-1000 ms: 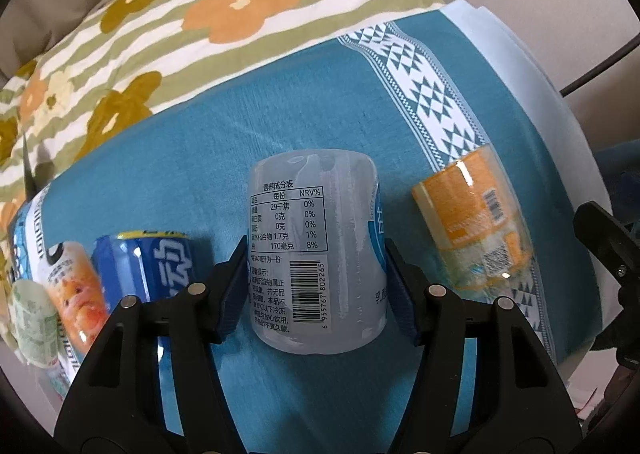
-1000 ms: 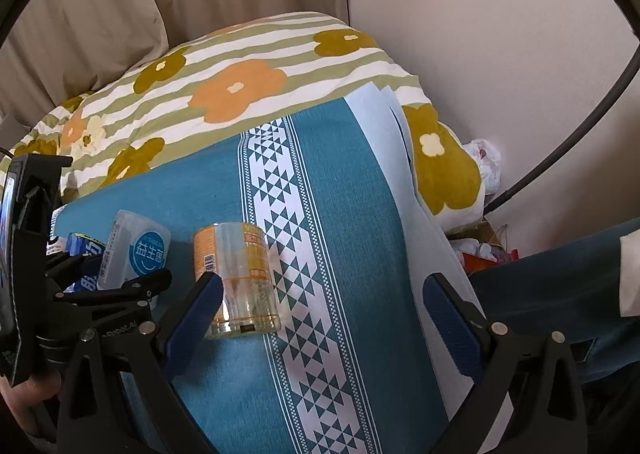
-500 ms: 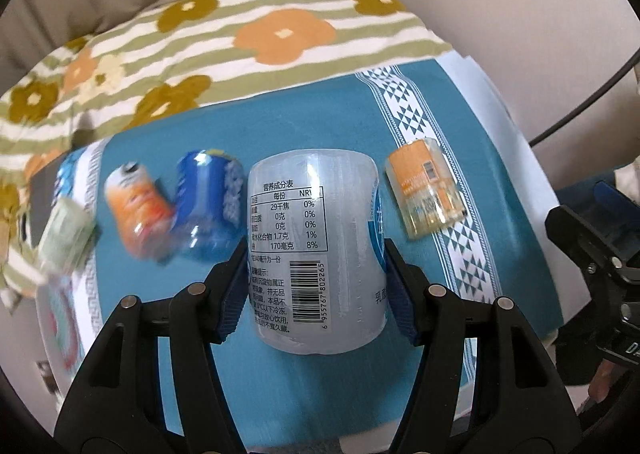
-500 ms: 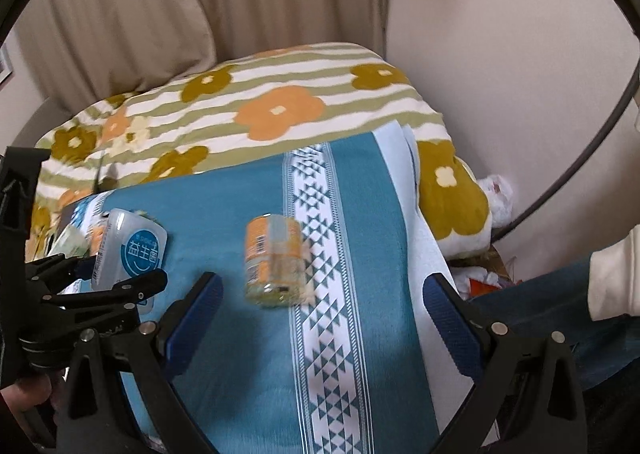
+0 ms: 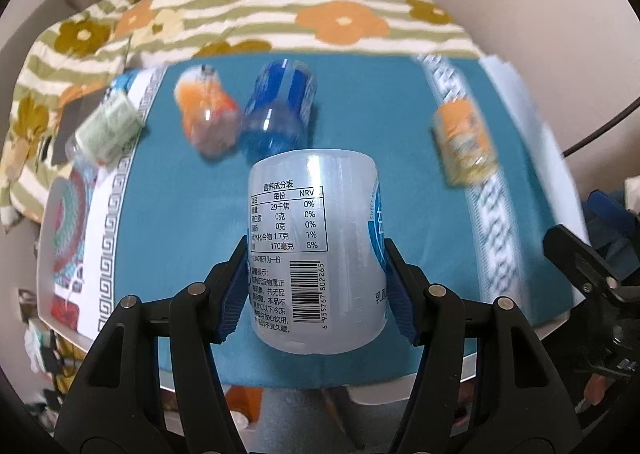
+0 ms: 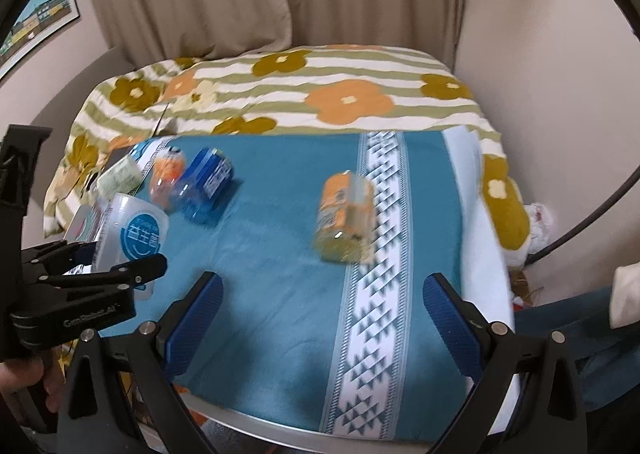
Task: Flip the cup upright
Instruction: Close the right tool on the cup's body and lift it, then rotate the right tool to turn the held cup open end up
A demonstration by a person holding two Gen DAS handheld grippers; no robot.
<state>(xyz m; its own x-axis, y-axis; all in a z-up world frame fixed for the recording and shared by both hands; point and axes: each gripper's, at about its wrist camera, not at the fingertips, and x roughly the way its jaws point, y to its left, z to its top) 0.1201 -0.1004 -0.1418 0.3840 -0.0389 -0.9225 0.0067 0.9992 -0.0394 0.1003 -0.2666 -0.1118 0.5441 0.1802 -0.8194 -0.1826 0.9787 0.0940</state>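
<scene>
My left gripper (image 5: 318,290) is shut on a frosted white cup (image 5: 316,246) with a printed label and barcode, held in the air above the teal cloth. The same cup (image 6: 130,232) shows at the left of the right wrist view, tilted, in the left gripper's fingers (image 6: 140,268). My right gripper (image 6: 320,318) is open and empty, above the near part of the cloth. An orange cup (image 6: 346,222) lies on its side ahead of it, also seen in the left wrist view (image 5: 466,146).
A blue cup (image 5: 280,112), an orange-pink cup (image 5: 206,114) and a pale green cup (image 5: 108,130) lie on their sides at the cloth's far left. The teal cloth (image 6: 280,254) covers a table whose near edge (image 6: 280,428) is close. A flowered blanket (image 6: 320,94) lies behind.
My left gripper has lifted the white cup up and back from the cloth; the cups below look smaller. The right gripper has also pulled up and back, still open.
</scene>
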